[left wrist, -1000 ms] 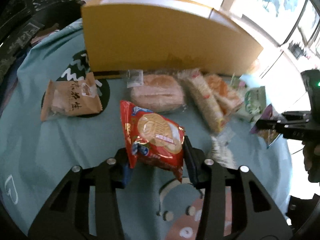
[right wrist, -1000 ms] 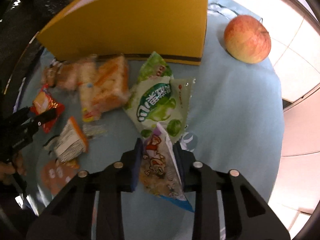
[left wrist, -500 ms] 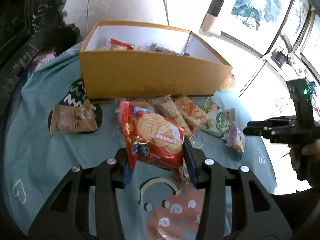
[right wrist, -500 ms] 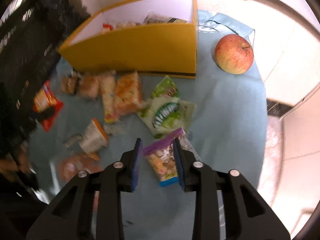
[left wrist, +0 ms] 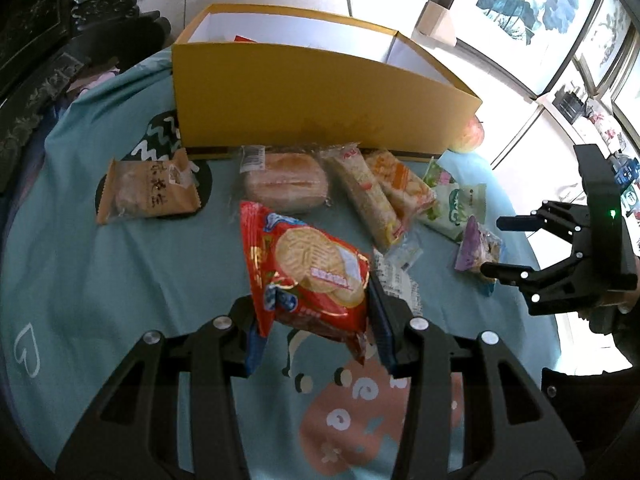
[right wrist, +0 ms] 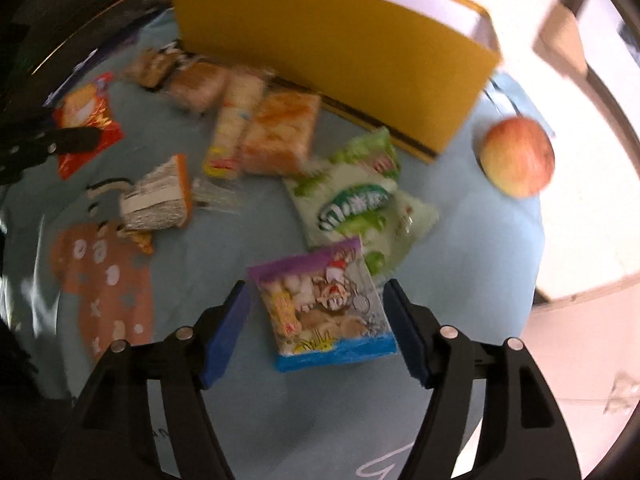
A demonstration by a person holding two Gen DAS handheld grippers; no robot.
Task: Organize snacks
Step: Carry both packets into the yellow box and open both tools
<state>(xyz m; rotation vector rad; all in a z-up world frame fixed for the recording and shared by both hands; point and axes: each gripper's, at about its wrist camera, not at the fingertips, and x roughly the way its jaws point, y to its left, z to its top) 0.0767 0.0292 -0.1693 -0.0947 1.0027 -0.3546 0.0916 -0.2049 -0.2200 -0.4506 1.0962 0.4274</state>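
Left gripper [left wrist: 316, 320] clamps the red biscuit packet [left wrist: 308, 268] above the teal cloth [left wrist: 80, 280], hiding the wrappers behind it. Right gripper [right wrist: 316, 320] is spread wide around the purple snack bag [right wrist: 324, 304] lying flat. Farther back, blurred packets line the yellow box [left wrist: 312, 96], whose contents are mostly hidden.

Each tool is matte black plastic with cut-out, angular arms, silver round screws and blue pads on its fingers: the left tool [left wrist: 314, 320], the right tool [right wrist: 316, 334]. A small green light glows on the right tool's body.
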